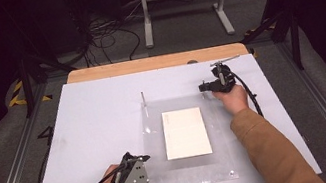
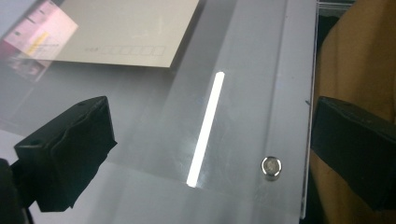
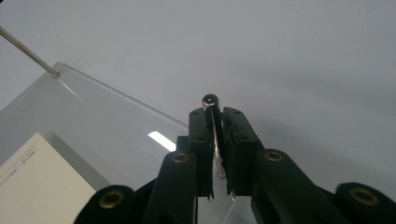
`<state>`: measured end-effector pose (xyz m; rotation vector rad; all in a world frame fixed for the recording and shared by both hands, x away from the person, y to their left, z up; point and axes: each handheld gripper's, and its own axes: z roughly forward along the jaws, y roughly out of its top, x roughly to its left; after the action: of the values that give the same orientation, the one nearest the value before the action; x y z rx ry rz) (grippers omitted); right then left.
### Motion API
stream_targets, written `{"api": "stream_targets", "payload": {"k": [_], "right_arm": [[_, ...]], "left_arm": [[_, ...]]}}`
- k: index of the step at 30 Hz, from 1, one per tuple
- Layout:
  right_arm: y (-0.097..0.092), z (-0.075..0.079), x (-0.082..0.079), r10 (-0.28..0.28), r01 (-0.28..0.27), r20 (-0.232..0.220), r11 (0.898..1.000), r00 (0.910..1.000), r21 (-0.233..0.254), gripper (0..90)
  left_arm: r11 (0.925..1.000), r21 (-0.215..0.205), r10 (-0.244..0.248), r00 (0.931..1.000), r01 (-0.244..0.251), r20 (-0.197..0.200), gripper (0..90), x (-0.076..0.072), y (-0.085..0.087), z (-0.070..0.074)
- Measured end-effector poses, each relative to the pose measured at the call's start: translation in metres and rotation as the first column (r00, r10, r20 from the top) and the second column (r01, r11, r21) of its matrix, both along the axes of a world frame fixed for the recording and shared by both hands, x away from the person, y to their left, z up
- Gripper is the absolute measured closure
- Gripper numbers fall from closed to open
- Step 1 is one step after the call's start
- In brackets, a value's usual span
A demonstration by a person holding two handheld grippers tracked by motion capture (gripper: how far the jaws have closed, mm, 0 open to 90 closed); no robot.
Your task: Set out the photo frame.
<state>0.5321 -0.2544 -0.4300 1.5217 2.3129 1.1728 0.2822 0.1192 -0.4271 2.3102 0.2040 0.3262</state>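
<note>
A clear acrylic plate lies on the white table board with a cream envelope on it. One thin metal rod stands upright at the plate's far left corner. My right gripper is at the plate's far right corner, shut on a thin metal pin with a dark round tip. In the right gripper view its closed jaws point past the plate's edge. My left gripper rests at the plate's near left corner, open, with a small metal stud between its jaws.
The white board has bare room left of the plate. A wooden strip runs along the far edge. A brown sleeve crosses the right side. Cables and a white frame lie on the floor beyond.
</note>
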Motion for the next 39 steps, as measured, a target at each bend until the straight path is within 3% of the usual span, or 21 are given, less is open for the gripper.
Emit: {"api": "stream_targets", "payload": {"k": [4,11,18,24,28,35,38,39], "right_arm": [[0.001,0.0,0.001,0.002,-0.002,-0.009,1.0,1.0,-0.005,82.3],[0.001,-0.001,0.002,0.002,-0.002,-0.018,1.0,0.9998,-0.007,82.3],[0.001,-0.002,0.002,0.002,-0.002,-0.025,1.0,0.9997,-0.006,82.0],[0.002,-0.003,0.002,0.008,-0.008,-0.028,1.0,0.9996,-0.01,81.7],[0.002,-0.004,0.003,0.007,-0.008,-0.029,1.0,0.9996,-0.016,81.8],[0.001,-0.005,0.004,0.014,-0.014,-0.035,1.0,0.9993,-0.007,81.7],[0.002,-0.004,0.005,0.021,-0.022,-0.039,1.0,0.999,-0.011,81.6],[0.001,-0.004,0.005,0.02,-0.021,-0.042,1.0,0.9989,-0.01,81.5]], "left_arm": [[1.0,0.008,-0.003,0.9998,0.002,0.022,2.6,0.0,0.0,0.0],[0.9967,0.082,-0.006,0.9995,0.004,0.03,2.9,-0.004,-0.005,-0.006],[0.994,0.109,-0.001,0.9991,-0.003,0.043,2.4,-0.001,-0.008,-0.012],[0.9865,0.164,-0.024,0.9941,0.007,0.105,3.1,-0.004,-0.013,-0.014],[0.9899,0.142,-0.007,0.9956,-0.007,0.094,4.3,-0.005,-0.012,-0.01],[0.9938,0.11,-0.028,0.9897,0.013,0.141,11.5,-0.008,-0.009,-0.004],[0.9945,0.099,-0.049,0.9901,0.036,0.131,22.7,-0.009,-0.007,-0.001],[0.9942,0.098,-0.057,0.9912,0.045,0.12,22.7,-0.009,-0.007,0.0]]}}
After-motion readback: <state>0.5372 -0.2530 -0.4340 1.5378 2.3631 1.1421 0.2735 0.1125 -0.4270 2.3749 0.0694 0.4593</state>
